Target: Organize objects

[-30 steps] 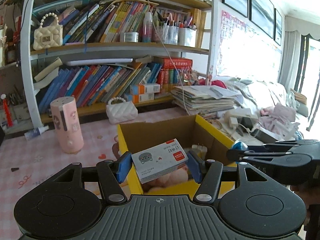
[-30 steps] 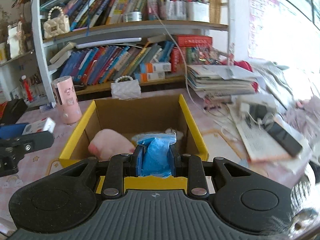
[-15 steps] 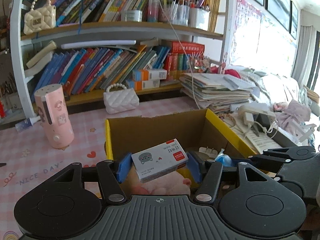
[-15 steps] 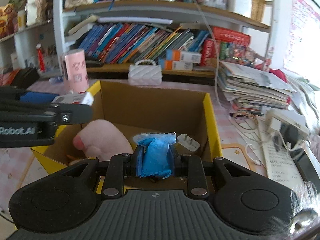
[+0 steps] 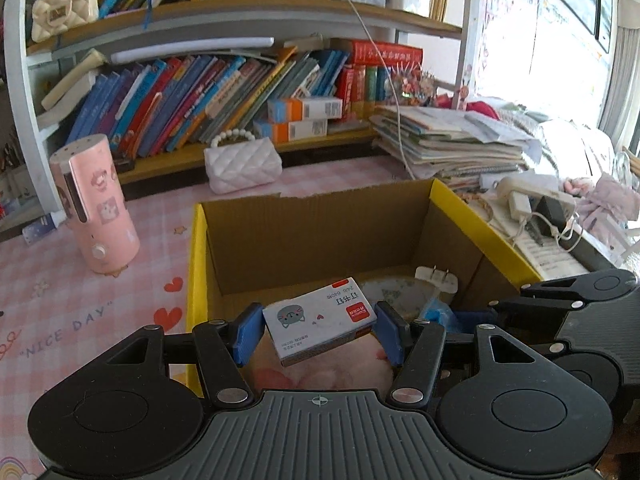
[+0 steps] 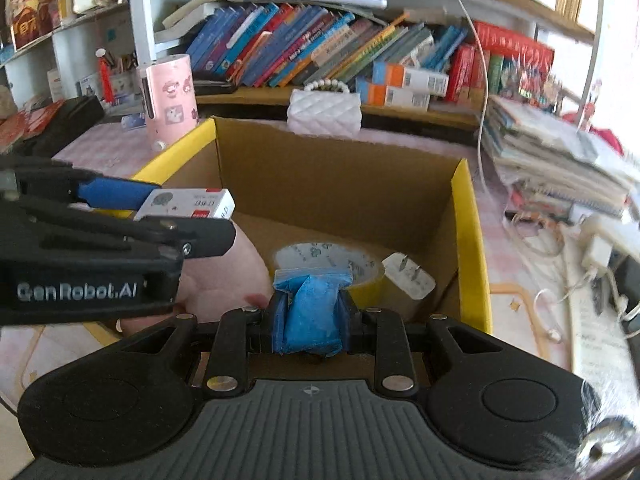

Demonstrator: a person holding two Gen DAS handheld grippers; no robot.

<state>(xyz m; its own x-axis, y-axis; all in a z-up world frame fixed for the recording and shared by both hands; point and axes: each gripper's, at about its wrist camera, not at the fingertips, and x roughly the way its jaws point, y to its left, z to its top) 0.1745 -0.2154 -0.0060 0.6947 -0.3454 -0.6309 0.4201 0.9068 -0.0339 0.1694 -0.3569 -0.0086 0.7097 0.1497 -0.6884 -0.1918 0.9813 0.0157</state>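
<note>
A white staple box (image 5: 320, 326) with a grey cat face and red label sits clamped between the blue pads of my left gripper (image 5: 318, 332), held over the open cardboard box (image 5: 304, 232) with yellow rims. My right gripper (image 6: 310, 316) is shut on a blue plastic bag (image 6: 310, 312) above the same box's near edge (image 6: 468, 240). From the right wrist view the left gripper (image 6: 188, 216) and its staple box (image 6: 188, 202) hang at the left. Inside the box lie a pink plush toy (image 6: 224, 276), a tape roll (image 6: 324, 258) and a white plug adapter (image 6: 408, 280).
A pink cylinder device (image 5: 94, 204) and a white quilted purse (image 5: 242, 164) stand on the pink tablecloth behind the box. Bookshelves (image 5: 224, 88) fill the back. A paper stack (image 5: 452, 144), chargers and cables (image 5: 532, 208) crowd the right side.
Both grippers have moved forward and down over the box, still holding their items. The box interior, tape roll and plug adapter now show more fully.
</note>
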